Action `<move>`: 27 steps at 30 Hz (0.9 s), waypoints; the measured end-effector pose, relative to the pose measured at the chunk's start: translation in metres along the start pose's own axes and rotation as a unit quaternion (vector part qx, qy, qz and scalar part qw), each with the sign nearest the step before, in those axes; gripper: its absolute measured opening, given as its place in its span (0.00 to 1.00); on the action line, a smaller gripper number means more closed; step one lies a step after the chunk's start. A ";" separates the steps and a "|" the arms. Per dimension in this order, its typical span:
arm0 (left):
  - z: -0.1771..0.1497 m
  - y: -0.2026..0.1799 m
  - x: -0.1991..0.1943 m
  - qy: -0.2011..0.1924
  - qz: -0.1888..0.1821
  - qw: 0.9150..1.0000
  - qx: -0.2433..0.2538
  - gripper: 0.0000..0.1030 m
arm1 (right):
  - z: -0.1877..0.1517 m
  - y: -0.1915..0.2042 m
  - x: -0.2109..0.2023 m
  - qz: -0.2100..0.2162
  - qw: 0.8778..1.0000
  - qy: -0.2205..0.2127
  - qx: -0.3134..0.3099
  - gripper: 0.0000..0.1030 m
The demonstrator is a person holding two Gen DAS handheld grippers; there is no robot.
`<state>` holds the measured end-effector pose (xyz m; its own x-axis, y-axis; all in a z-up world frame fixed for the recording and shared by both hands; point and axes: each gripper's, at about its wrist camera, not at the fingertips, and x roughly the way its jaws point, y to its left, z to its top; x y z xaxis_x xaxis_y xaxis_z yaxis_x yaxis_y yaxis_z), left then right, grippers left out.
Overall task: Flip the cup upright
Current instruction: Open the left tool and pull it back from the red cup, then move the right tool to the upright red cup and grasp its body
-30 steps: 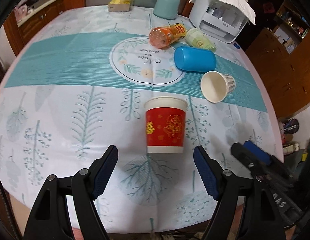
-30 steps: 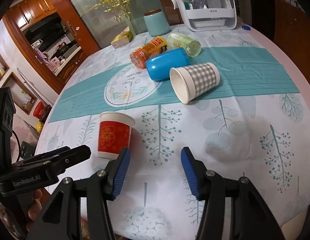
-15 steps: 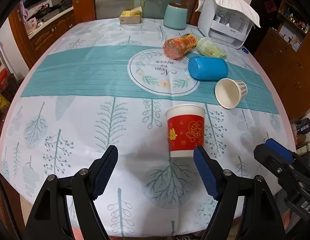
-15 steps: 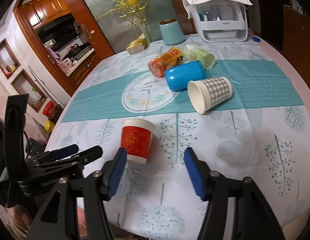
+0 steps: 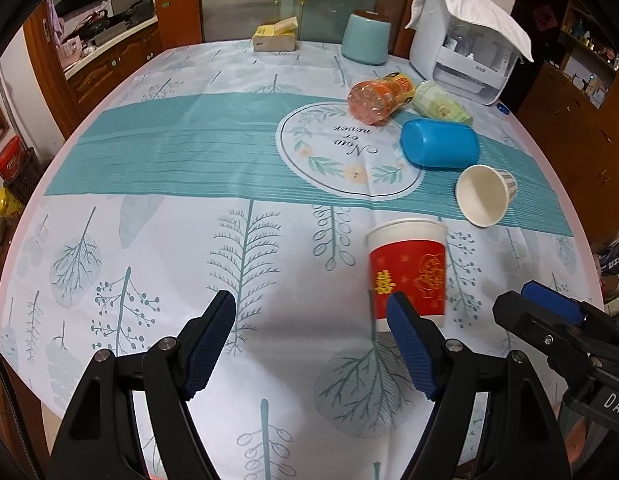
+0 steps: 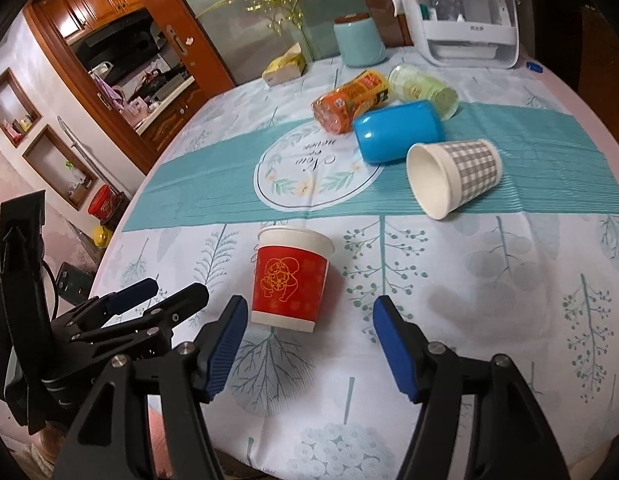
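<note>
The red cup point(image 6: 290, 278) stands upright, rim up, on the near part of the tablecloth point(image 5: 157, 240), touching neither tool, so I judge that one done. My left gripper point(image 5: 309, 344) is spread wide and empty, low over the cloth with the red cup just past its right pad. My right gripper point(image 6: 307, 346) is likewise wide apart and empty, the red cup just ahead of its left pad. The checked paper cup point(image 6: 453, 176) lies on its side on the teal band, mouth toward me, just beside the blue cup point(image 6: 397, 132), which is also on its side. I judge the checked cup next: reach with the right gripper, close across its wall, and tip it onto its base, clear of the blue cup.
</note>
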<state>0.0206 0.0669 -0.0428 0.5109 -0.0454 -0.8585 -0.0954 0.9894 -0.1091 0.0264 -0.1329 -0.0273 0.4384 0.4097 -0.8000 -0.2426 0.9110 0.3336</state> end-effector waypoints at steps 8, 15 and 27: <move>0.003 0.018 0.020 0.012 -0.005 1.000 -0.025 0.74 | 0.013 -0.009 0.039 0.028 0.997 0.056 0.040 0.64; 0.005 0.029 0.032 0.024 -0.008 0.999 -0.037 0.74 | 0.025 -0.016 0.066 0.065 0.989 0.103 0.079 0.64; 0.007 0.033 0.045 0.033 -0.011 0.998 -0.044 0.74 | 0.046 -0.014 0.098 0.088 0.976 0.178 0.090 0.63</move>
<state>0.0464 0.0988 -0.0819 0.4575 -0.0796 -0.8856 -0.1611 0.9721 -0.1706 0.1123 -0.1032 -0.0870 0.0670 0.5475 -0.8341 -0.1174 0.8345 0.5383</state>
